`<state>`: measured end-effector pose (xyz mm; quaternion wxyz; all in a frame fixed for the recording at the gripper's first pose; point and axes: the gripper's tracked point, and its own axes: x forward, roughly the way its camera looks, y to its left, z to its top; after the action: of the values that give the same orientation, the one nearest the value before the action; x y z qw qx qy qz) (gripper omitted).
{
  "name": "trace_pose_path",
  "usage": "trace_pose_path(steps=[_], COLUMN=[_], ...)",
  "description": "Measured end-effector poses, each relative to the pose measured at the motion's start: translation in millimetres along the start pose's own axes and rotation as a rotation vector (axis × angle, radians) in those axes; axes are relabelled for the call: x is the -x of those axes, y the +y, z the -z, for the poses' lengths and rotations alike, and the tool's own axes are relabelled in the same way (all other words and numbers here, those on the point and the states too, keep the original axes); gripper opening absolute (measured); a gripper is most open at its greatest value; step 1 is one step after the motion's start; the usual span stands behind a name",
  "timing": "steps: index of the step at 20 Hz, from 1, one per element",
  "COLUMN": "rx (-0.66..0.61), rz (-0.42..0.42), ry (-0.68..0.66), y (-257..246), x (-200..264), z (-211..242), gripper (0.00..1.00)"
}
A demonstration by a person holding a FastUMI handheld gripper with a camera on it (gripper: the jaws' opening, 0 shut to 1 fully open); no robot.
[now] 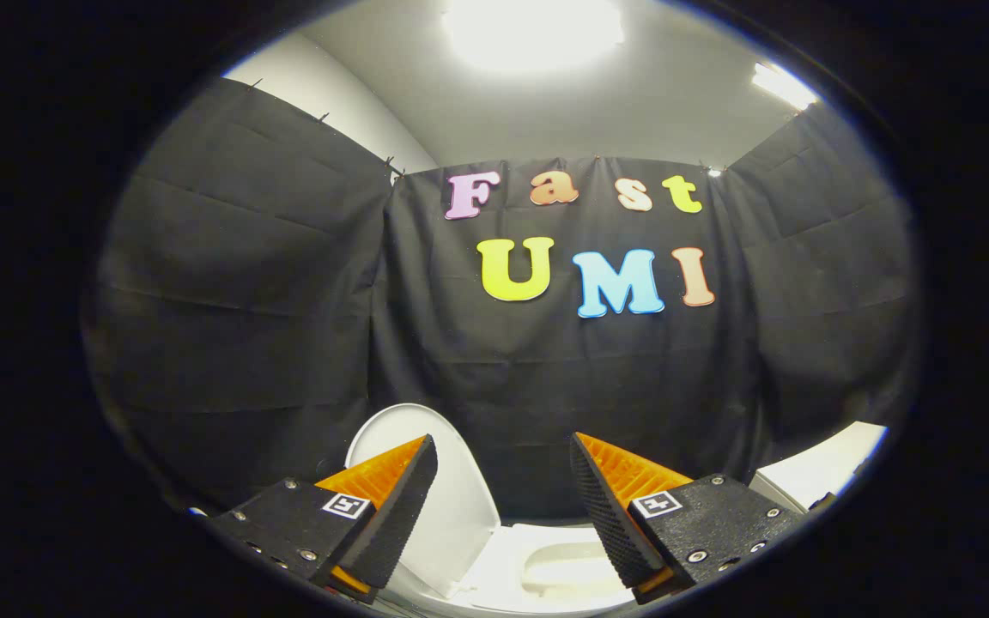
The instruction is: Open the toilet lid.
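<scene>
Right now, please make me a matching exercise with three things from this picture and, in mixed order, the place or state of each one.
Things:
1. toilet lid
2. toilet bowl
3. gripper

Places or states:
A. open, fingers spread wide apart and touching nothing
B. raised, standing up just beyond the left finger
C. uncovered, lying low between the two fingers

Right pairs: 1-B, 2-C, 3-A

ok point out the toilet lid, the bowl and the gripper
toilet lid [460, 506]: gripper view, on its raised inner face.
toilet bowl [559, 566]: gripper view, on the seat rim.
gripper [503, 502]: gripper view, midway between its open fingertips.
</scene>
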<state>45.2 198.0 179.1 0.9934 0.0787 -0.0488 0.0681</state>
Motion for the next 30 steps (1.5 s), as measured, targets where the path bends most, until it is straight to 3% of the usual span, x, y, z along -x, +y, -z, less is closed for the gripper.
trace_pose_path(steps=[6, 12, 22, 30], rx=[0.039, 0.062, 0.091, 0.111], rz=[0.108, 0.192, 0.273, 0.294], ry=[-0.034, -0.01, -0.035, 0.015], y=[-79, -145, -204, -219], x=[23, 39, 71, 79], z=[-6, 23, 83, 126], gripper=[0.95, 0.95, 0.95, 0.95])
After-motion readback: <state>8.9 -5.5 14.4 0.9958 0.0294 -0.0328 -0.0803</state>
